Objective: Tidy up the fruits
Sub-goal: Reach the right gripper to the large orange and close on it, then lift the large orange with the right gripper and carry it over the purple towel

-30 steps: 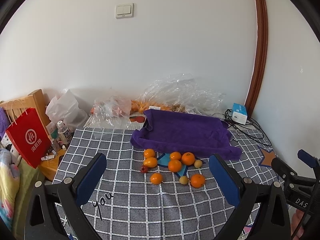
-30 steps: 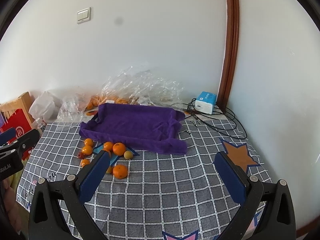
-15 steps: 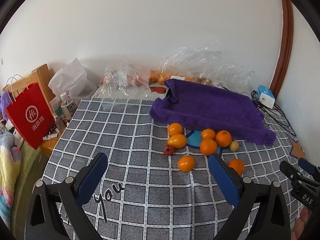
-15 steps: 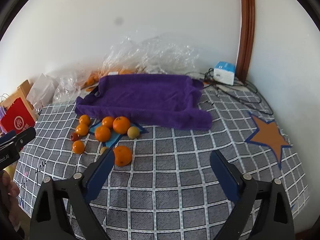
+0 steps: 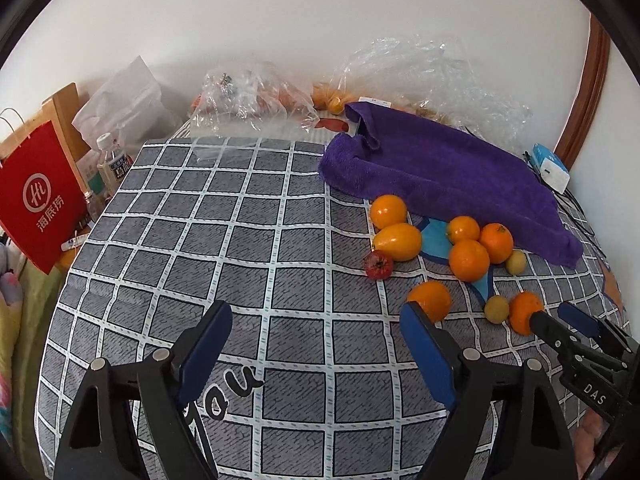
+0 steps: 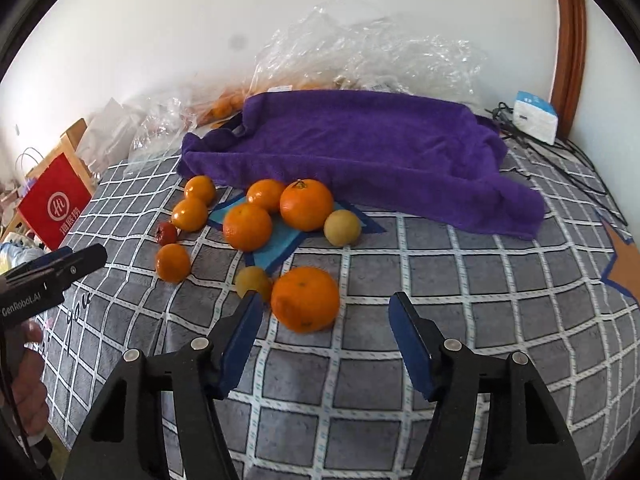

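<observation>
Bright, even daylight in both of my wrist views, with heavy fisheye bending.

The white wall [image 5: 304,20] looks washed out and soft, and a black vignette cuts every corner. Straight lines of the grey checked cloth [image 5: 224,240] bow outward toward the edges, and the brown door frame [image 6: 568,40] curves. The crumpled clear plastic bags [image 6: 372,52] throw small white glints, and the smooth orange fruits [image 5: 396,242] carry little highlights on top. Shadows are faint and short, sitting just under the fruits and along the front fold of the purple towel [image 6: 360,140]. My nearest round orange [image 6: 305,298] looks slightly smeared; the black gripper frames at the bottom stay sharp.
</observation>
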A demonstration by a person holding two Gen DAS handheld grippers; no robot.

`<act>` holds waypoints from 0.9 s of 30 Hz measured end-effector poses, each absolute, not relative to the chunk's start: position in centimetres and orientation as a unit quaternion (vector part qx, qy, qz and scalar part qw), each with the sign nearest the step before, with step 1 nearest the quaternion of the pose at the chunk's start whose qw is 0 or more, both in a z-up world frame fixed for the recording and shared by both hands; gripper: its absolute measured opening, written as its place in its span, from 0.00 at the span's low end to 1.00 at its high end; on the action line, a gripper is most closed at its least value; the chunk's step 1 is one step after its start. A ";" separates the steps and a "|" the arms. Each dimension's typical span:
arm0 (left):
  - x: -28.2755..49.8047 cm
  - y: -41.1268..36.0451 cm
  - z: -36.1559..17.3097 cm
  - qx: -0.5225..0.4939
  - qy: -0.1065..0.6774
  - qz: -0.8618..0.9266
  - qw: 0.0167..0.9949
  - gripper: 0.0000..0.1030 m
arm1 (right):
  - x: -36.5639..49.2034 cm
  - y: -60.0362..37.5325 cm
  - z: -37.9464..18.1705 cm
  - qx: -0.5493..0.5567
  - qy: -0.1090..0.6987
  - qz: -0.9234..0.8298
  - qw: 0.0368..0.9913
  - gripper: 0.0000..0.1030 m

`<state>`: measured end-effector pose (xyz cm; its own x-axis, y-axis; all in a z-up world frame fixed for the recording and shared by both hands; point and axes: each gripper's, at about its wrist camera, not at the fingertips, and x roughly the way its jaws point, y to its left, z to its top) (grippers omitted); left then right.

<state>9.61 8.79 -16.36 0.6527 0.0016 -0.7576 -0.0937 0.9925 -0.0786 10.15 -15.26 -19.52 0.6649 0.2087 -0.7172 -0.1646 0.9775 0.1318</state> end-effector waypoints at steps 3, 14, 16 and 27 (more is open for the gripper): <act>9.4 9.0 -16.9 -0.064 0.418 0.015 0.906 0.83 | 11.0 -14.5 -20.5 0.016 0.409 0.107 0.906 0.61; 10.7 5.5 -18.0 -0.082 0.416 -0.052 0.904 0.83 | 10.7 -16.1 -21.4 0.009 0.399 0.098 0.912 0.40; 11.3 4.5 -18.5 -0.077 0.426 -0.055 0.900 0.83 | 10.4 -17.7 -21.5 0.016 0.399 0.075 0.914 0.40; 12.3 2.0 -20.3 -0.061 0.424 -0.036 0.903 0.45 | 10.1 -23.2 -22.3 0.049 0.400 0.028 0.915 0.40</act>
<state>12.34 1.95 -20.25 0.6372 -0.1164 -0.7618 0.0120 0.9899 -0.1412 10.05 -23.23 -22.30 0.6776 0.0908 -0.7298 -0.0121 0.9936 0.1123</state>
